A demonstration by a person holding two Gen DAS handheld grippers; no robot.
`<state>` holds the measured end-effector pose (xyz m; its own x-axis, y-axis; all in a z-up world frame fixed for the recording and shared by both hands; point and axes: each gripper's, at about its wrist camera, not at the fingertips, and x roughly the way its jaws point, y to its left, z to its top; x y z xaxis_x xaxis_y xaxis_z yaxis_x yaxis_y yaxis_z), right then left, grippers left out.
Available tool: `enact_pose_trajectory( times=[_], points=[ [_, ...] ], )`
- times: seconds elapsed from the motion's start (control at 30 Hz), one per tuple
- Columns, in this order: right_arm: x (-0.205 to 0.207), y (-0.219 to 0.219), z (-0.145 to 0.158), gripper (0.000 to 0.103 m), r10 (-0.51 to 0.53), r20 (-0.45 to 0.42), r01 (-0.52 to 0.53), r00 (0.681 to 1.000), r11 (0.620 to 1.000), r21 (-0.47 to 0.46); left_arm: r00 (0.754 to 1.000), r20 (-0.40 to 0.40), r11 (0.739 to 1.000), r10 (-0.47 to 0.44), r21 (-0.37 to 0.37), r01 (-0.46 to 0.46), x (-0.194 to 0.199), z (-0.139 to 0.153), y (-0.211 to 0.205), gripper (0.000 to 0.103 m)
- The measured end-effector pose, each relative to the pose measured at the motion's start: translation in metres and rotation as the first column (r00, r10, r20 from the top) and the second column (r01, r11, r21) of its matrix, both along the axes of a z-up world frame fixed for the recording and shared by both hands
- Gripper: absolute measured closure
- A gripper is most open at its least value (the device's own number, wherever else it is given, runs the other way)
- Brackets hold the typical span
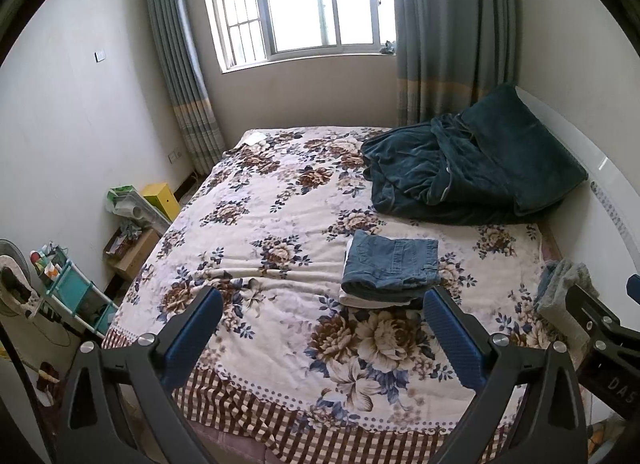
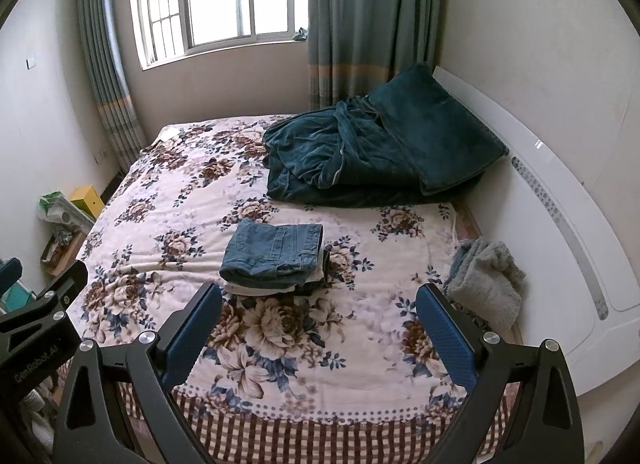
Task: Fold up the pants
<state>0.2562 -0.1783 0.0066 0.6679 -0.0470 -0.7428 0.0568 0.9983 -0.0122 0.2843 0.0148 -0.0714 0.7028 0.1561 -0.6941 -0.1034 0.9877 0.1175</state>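
A folded pair of blue denim pants (image 1: pixel 390 264) lies on top of a small stack of folded clothes on the floral bedspread (image 1: pixel 260 223); the stack also shows in the right wrist view (image 2: pixel 274 256). My left gripper (image 1: pixel 324 304) is open and empty, held above the bed's near edge, short of the stack. My right gripper (image 2: pixel 318 300) is open and empty, also held back from the stack, to its right. The right gripper's body shows at the right edge of the left wrist view (image 1: pixel 600 328).
A dark teal blanket and pillow (image 2: pixel 380 147) are heaped at the head of the bed by the white headboard (image 2: pixel 560 223). A grey fuzzy cloth (image 2: pixel 486 280) lies at the bed's right edge. Boxes and a teal shelf (image 1: pixel 76 296) stand on the floor at left.
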Motion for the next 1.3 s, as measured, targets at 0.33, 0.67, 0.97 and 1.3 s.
enact_pose_trajectory(
  times=[0.33, 0.67, 0.97, 1.3],
  points=[
    [0.002, -0.001, 0.004, 0.001, 0.010, -0.004, -0.010, 1.000, 1.000, -0.001, 1.000, 0.004, 1.000, -0.012, 0.010, 0.011, 0.002, 0.006, -0.006, 0.000],
    [0.003, -0.005, 0.007, 0.001, 0.009, 0.013, -0.009, 1.000, 1.000, -0.013, 1.000, 0.013, 1.000, -0.015, 0.011, 0.015, 0.002, 0.013, -0.011, 0.000],
    [0.004, -0.003, 0.013, 0.001, 0.012, 0.024, -0.012, 1.000, 1.000, -0.013, 1.000, 0.024, 1.000, -0.013, 0.013, 0.013, 0.001, 0.013, -0.014, 0.000],
    [0.004, -0.005, 0.015, 0.001, 0.011, 0.025, -0.011, 1.000, 1.000, -0.007, 1.000, 0.025, 1.000, -0.006, 0.013, 0.005, -0.001, 0.013, -0.016, 0.000]
  ],
)
